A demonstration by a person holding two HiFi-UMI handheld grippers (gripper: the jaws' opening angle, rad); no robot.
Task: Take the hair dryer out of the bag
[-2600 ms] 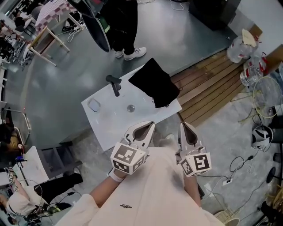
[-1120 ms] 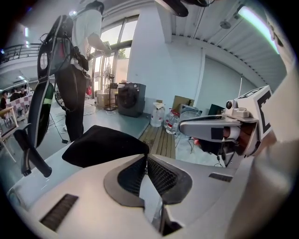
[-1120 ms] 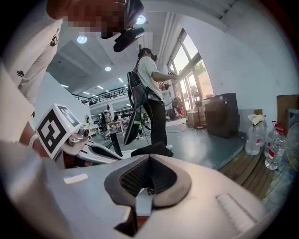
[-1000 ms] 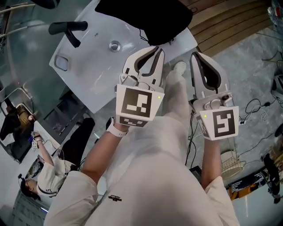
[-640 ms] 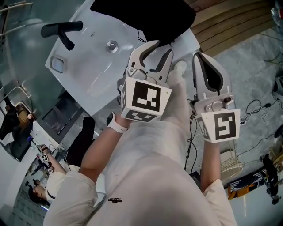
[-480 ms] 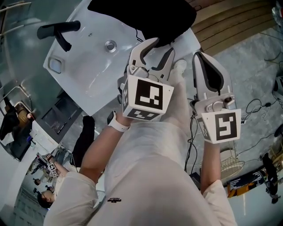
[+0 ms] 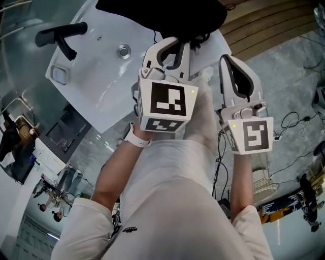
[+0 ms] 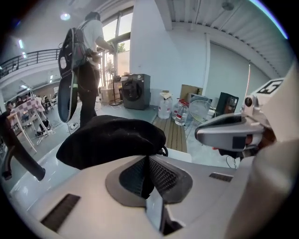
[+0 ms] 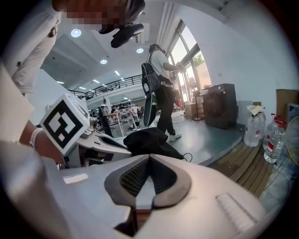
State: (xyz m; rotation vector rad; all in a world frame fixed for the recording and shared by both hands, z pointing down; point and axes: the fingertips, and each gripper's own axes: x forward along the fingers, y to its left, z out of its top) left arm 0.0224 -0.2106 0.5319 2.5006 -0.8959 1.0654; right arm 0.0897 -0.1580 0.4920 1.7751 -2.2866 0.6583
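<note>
A black fabric bag (image 7: pixel 162 15) lies on the far part of the white table (image 7: pixel 101 96), bulging, with a drawstring cord (image 7: pixel 200 35) at its near edge. A dark T-shaped object like a hair dryer (image 7: pixel 58 35) lies on the table's left. My left gripper (image 7: pixel 177 40) hangs just short of the bag; its jaws are closing, tips together, with nothing between them. My right gripper (image 7: pixel 226 58) is shut and empty, beside the table's right corner. In the left gripper view the bag (image 8: pixel 107 140) fills the space just past the jaws (image 8: pixel 148 158). The right gripper view shows the bag (image 9: pixel 147 140) further off, beyond the gripper (image 9: pixel 148 156).
A small round metal piece (image 7: pixel 123 50) and a small pale object (image 7: pixel 58 75) lie on the table. Wooden decking (image 7: pixel 264 25) runs to the right, with cables (image 7: pixel 294 122) on the floor. A person (image 8: pixel 88 60) stands beyond the table; water bottles (image 8: pixel 180 112) stand on the decking.
Both grippers have sunk toward the table edge. The left jaws spread apart half a second ago and have come back together. The right jaws stayed shut.
</note>
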